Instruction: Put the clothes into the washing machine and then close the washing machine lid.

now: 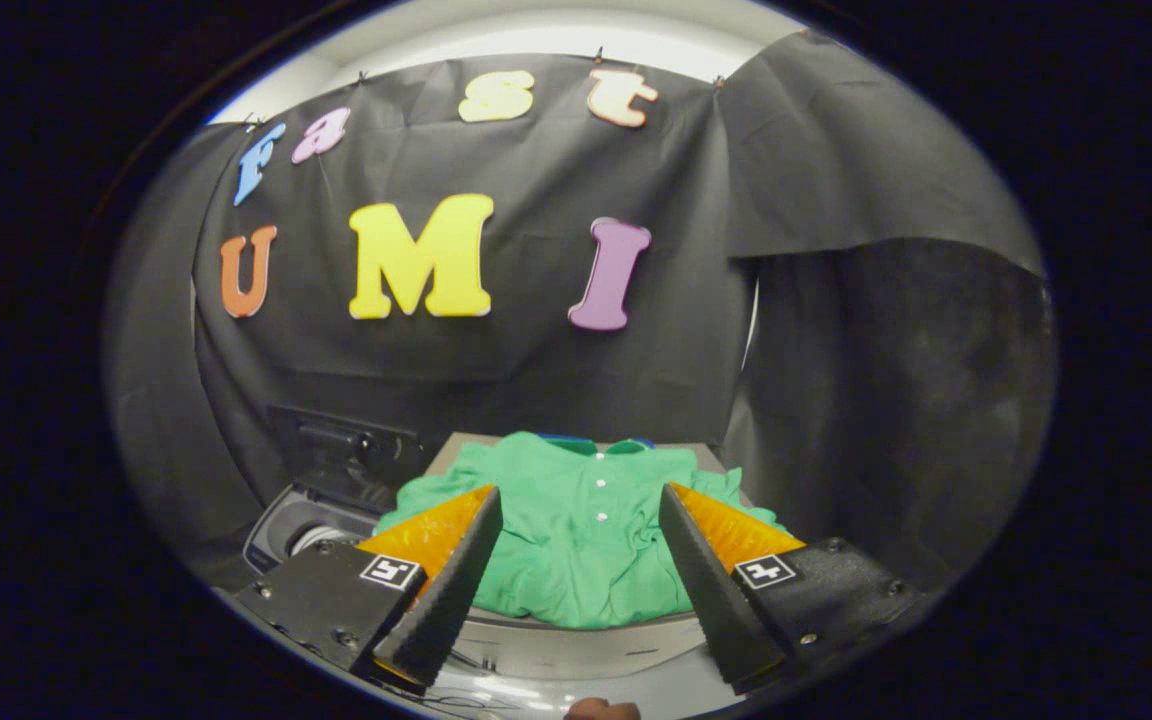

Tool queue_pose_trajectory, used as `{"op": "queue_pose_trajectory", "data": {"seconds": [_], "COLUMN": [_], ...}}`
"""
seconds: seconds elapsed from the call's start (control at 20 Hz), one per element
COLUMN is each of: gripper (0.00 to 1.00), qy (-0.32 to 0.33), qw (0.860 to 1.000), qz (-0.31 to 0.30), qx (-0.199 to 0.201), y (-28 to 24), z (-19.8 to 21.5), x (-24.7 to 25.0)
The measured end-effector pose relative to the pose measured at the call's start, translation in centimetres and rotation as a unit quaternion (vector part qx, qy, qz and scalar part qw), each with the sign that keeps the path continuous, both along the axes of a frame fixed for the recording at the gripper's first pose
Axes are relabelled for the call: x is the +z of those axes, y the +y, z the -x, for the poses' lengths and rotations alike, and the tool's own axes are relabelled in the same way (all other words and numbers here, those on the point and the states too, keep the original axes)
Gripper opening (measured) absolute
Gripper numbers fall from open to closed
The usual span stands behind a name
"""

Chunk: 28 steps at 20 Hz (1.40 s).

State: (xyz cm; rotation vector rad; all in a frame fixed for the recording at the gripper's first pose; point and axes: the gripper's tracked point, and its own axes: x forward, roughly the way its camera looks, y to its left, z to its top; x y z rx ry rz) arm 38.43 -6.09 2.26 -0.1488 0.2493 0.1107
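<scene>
While the gripper [581, 500] hangs with fingers spread above the green shirt [576, 530], it should descend onto bunched fabric before pinching.

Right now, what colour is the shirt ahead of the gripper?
Green, with white buttons down the front: the polo shirt lies just ahead of the open gripper, clearest in the gripper view.

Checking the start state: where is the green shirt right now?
In the gripper view the green shirt lies on a flat grey surface, just ahead of and between the open fingers, with the washer to its left.
</scene>
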Motion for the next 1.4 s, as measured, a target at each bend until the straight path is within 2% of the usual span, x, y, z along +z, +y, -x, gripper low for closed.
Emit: {"op": "queue_pose_trajectory", "data": {"seconds": [0.15,0.35,0.6,0.85,0.95,1.05,1.2,1.35,1.4], "gripper": [0.99,0.99,1.0,1.0,1.0,0.99,0.59,0.19,0.1], "qy": [0.065,0.123,0.154,0.17,0.18,0.196,0.213,0.196,0.196], "qw": [0.998,0.992,0.987,0.985,0.983,0.98,0.977,0.979,0.979], "qz": [-0.008,-0.004,0.041,0.025,0.001,0.002,0.014,0.046,0.053], "qx": [0.0,-0.01,-0.006,-0.006,-0.021,-0.024,0.01,0.012,0.01], "y": [-0.7,-1.2,-1.0,-1.0,-1.0,-1.0,0.7,1.2,1.3], "z": [-3.8,-6.4,-6.7,-6.5,-6.3,-6.2,-6.2,-6.2,-6.3], "x": [-2.9,-6.0,-8.4,-8.7,-8.9,-9.0,-8.6,-8.8,-8.8]}}
